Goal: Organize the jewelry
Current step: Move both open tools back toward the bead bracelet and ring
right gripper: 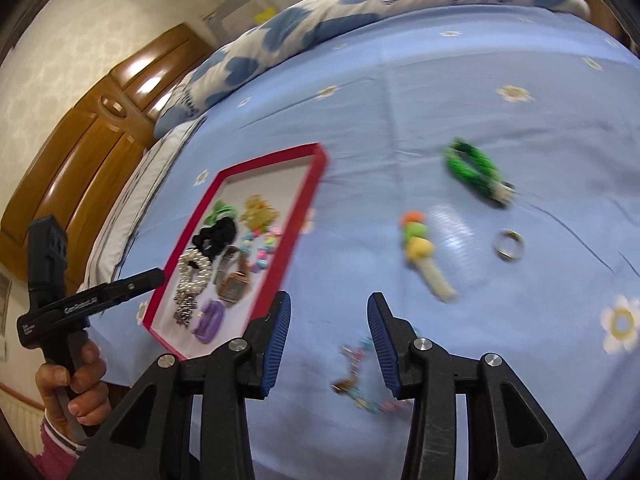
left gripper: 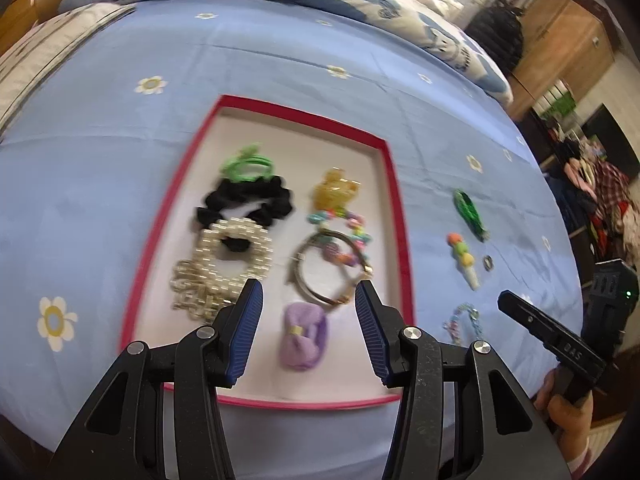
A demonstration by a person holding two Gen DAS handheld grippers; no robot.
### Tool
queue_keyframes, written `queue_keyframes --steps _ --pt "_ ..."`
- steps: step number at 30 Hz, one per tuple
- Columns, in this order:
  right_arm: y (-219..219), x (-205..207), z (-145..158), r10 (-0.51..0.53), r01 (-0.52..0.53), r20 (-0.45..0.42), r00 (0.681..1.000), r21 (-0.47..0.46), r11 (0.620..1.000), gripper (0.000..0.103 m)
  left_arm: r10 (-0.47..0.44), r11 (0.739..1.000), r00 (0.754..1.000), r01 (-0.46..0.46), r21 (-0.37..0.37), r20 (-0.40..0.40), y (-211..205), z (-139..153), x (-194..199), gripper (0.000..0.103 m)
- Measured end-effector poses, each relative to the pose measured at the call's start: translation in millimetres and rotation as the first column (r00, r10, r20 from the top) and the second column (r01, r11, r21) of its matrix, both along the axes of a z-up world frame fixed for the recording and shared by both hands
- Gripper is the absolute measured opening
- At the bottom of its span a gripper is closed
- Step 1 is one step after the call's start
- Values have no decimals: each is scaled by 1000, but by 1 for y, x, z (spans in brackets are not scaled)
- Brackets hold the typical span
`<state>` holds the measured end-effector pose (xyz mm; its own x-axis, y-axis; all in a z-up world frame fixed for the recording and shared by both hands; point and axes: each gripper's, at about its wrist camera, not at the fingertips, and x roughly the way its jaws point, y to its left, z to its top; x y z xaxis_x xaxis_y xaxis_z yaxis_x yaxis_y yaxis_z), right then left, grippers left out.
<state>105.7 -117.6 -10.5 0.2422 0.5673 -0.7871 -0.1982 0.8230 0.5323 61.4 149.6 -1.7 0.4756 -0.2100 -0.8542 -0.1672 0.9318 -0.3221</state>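
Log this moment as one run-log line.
left gripper: open, over red tray | right gripper: open, above beaded chain | loose on bedsheet: ring, green bracelet

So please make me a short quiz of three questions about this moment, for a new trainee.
1. True or false: the left gripper is shut on the purple bow.
2. Which of these lies on the blue sheet, outside the red tray?
A. the black scrunchie
B. the green bracelet
C. the pearl bracelet
3. Fill in: the small metal ring lies to the ____ of the pom-pom clip in the right wrist view.

Key:
1. False. Its jaws stand open, and the bow lies in the tray between them.
2. B.
3. right.
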Motion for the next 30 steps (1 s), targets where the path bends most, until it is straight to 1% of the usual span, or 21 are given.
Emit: queue_keyframes --steps 8,12,17,24,30 --pt "-47 -10 -8 -95 95 -10 995 -21 995 43 -88 996 996 88 0 2 -40 5 1 47" --pt "-64 -15 -13 -125 125 -12 992 -33 992 43 -142 990 990 142 4 -3 -64 4 1 47" --pt "-79 -15 -18 -153 153 -6 988 -48 987 43 -215 976 976 216 7 -16 -97 1 1 47" --pt "-90 -9 -24 -151 152 16 988 -78 985 43 -326 945 945 327 23 -32 -143 -6 -1 47" --pt "-95 1 -32 -128 131 29 991 -100 986 43 -431 902 902 432 20 -31 -185 -15 -1 47"
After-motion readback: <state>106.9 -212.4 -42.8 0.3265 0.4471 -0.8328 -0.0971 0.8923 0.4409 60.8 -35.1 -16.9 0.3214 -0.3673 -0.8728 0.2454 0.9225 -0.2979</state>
